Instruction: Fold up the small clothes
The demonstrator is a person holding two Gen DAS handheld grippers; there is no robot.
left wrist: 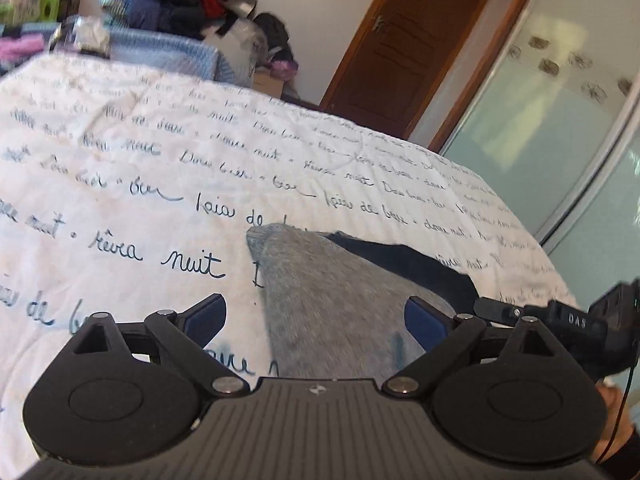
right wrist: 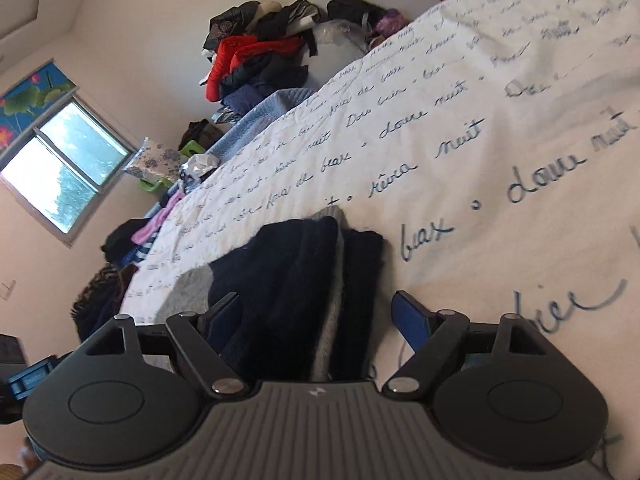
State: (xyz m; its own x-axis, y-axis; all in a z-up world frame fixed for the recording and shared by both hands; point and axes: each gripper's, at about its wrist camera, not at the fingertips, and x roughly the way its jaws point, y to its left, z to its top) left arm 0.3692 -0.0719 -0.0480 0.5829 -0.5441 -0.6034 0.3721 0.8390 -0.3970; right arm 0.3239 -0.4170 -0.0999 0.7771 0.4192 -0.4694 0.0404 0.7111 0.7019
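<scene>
On the bedspread (right wrist: 500,92) the folded sock (right wrist: 296,280) lies between the released right claw (right wrist: 316,320)

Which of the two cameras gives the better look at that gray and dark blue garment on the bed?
The right wrist view: the gray and navy garment shows its stacked folded layers, lying between open fingers. The left wrist view shows mostly its gray side, blurred, with a navy strip behind.

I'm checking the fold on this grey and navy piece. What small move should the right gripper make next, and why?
Probably back the right gripper straight off: its jaws stand open and clear of the folded grey and navy garment, which lies on the bedspread. The left gripper is open too.
</scene>
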